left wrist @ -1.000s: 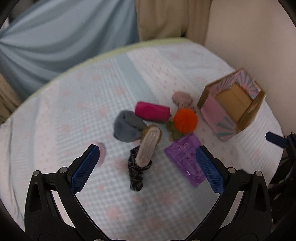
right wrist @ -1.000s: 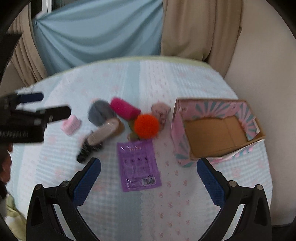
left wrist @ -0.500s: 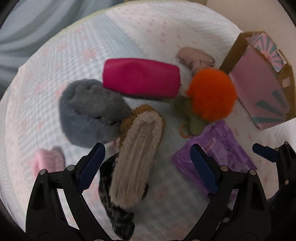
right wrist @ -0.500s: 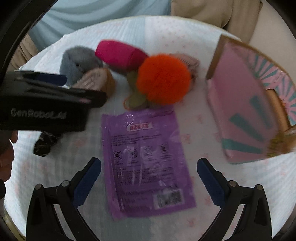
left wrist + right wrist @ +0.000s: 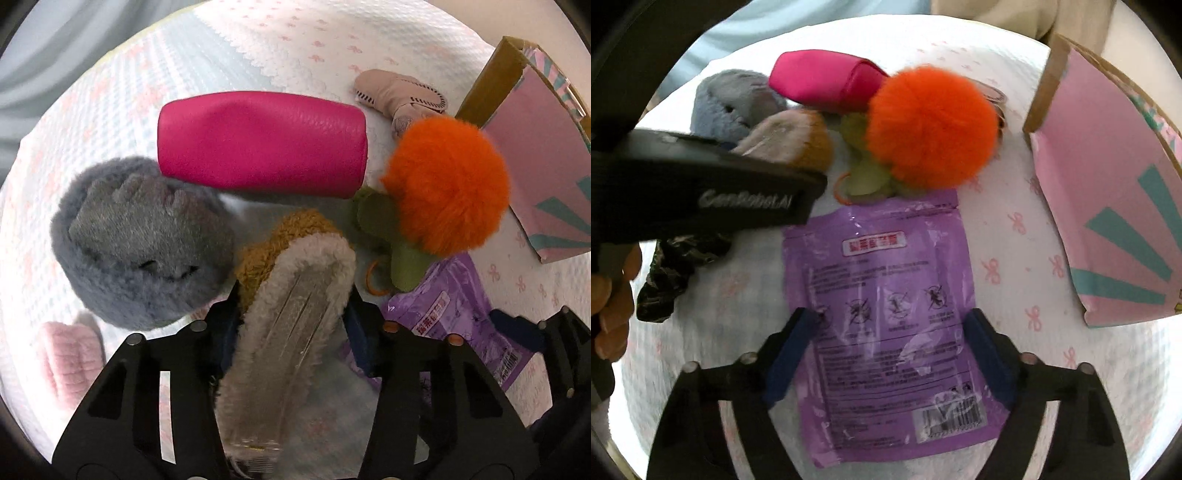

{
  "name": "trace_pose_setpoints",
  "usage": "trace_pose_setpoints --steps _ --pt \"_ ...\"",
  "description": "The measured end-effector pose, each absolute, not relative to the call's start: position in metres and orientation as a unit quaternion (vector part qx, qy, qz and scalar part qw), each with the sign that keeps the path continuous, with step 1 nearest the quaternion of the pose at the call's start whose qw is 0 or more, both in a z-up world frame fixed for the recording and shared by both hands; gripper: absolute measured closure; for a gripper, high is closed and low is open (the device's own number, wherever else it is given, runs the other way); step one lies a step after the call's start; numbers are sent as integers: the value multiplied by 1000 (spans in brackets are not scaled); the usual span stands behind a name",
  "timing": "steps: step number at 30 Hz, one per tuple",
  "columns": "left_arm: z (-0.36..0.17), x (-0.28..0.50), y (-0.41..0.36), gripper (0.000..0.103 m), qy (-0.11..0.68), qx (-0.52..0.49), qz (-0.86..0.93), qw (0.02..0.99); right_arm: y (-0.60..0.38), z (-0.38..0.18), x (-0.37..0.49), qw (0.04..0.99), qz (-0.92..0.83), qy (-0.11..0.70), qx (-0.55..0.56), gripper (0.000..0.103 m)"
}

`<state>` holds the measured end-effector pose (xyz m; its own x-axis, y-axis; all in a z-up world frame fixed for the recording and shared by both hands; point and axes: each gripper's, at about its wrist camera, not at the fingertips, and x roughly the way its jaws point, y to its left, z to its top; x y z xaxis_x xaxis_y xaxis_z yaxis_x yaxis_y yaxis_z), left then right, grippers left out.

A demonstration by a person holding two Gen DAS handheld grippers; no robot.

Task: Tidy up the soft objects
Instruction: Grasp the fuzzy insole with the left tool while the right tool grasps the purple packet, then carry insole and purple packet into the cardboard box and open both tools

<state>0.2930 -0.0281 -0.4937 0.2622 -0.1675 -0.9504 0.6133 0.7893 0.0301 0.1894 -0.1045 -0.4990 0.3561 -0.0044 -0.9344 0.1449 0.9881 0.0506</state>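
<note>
Your left tool (image 5: 291, 317) has just been closing and now pinches the fuzzy beige slipper (image 5: 288, 321), while your right tool (image 5: 890, 332) has been narrowing around the glossy purple packet (image 5: 886, 325), its pads at the edges without a clear grip. Nothing is sorted yet, I judge. The orange pompom (image 5: 447, 184), grey plush (image 5: 140, 240) and smooth magenta pouch (image 5: 262, 140) lie on the bed (image 5: 295, 40) beside the pink cardboard box (image 5: 543, 155).
</note>
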Motion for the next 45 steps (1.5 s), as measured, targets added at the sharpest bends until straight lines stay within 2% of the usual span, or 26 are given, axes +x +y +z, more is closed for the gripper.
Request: trace_pose_setpoints --steps 7,10,16,23,35,40,45 --pt "-485 286 -19 66 542 202 -256 775 -96 -490 189 823 -24 564 66 65" --pt "-480 284 -10 67 540 192 -254 779 -92 -487 187 824 -17 562 67 70" --pt "-457 275 -6 67 525 174 -250 795 -90 -475 178 826 -24 556 84 76" --pt "-412 258 4 67 508 153 -241 813 -96 -442 152 837 -32 540 89 78" --pt "-243 224 7 67 458 91 -224 855 -136 -286 120 864 -50 487 120 78" --pt "-194 222 -22 67 443 69 -213 868 -171 -223 120 878 -68 457 123 78" --pt "-172 216 -59 67 440 55 -193 875 -218 -188 121 883 -72 447 125 78"
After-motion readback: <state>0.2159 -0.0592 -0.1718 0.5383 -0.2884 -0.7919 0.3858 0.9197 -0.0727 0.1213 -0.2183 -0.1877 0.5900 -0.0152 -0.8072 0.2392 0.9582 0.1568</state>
